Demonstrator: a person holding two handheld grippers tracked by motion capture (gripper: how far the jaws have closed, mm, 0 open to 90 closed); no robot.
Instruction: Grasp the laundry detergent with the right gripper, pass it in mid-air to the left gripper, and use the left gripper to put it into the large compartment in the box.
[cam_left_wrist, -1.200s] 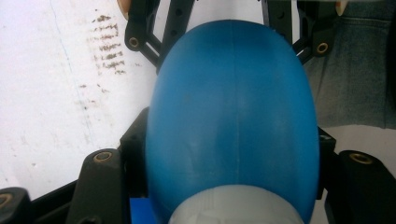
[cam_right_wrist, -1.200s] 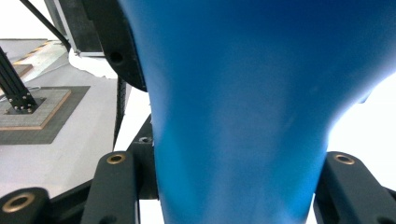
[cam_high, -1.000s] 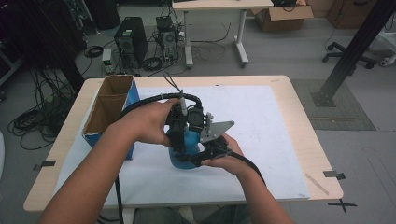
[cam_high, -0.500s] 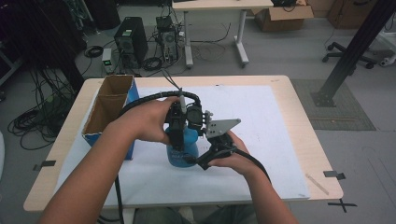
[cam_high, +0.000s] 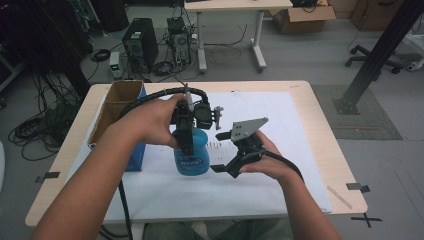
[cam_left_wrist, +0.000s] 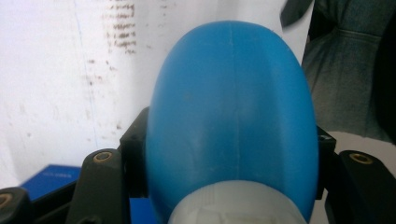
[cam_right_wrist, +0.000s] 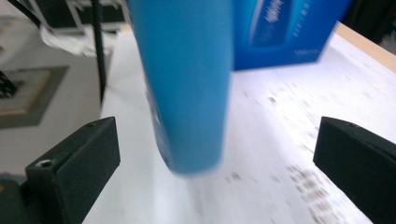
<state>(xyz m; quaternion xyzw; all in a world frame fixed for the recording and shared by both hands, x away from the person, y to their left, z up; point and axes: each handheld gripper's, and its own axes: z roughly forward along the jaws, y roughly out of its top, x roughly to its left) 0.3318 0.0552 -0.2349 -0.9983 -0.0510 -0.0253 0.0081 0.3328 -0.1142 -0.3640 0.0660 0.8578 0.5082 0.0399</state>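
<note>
I hold a blue bottle (cam_high: 191, 154) upright above the white sheet (cam_high: 280, 130) on the counter (cam_high: 327, 130), near its front middle. My left gripper (cam_high: 186, 131) comes down from above, and its jaws clamp the bottle near its neck. My right gripper (cam_high: 226, 152) sits just beside the bottle's right side; its jaws have just been opening and now stand wide, with the bottle between them but untouched. A blue box (cam_high: 136, 155) stands to the bottle's left.

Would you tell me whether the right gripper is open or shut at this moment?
Open. The right gripper shows its black jaws spread wide, having just been opening, and the blue bottle hangs between them untouched.
</note>
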